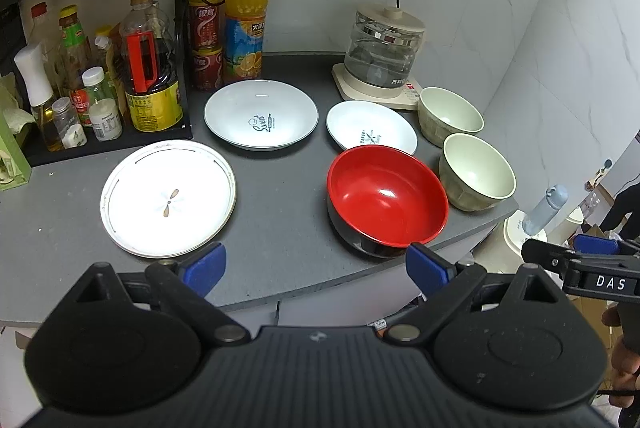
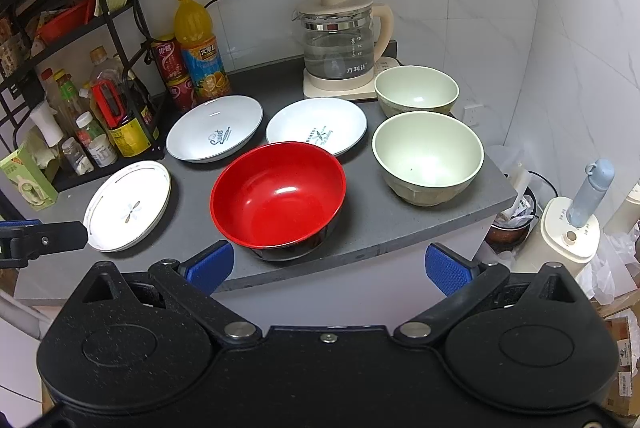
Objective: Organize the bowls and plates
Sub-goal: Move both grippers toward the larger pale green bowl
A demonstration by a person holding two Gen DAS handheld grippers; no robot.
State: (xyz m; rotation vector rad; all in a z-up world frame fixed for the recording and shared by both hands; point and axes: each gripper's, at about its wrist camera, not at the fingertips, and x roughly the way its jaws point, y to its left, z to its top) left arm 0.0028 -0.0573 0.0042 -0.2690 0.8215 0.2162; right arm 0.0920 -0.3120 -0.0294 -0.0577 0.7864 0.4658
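On the grey counter lie a flat white plate, a deep white plate marked "Sweet" and a smaller white dish. A red bowl sits near the front edge, with two pale green bowls to its right. My left gripper hangs open just before the counter's front edge, between the flat plate and the red bowl. My right gripper is open too, in front of the red bowl and near green bowl. Neither holds anything.
A glass kettle on its base stands at the back. A juice bottle, red cans and a black rack of sauce bottles fill the left. Right of the counter's edge stand appliances and a blue bottle.
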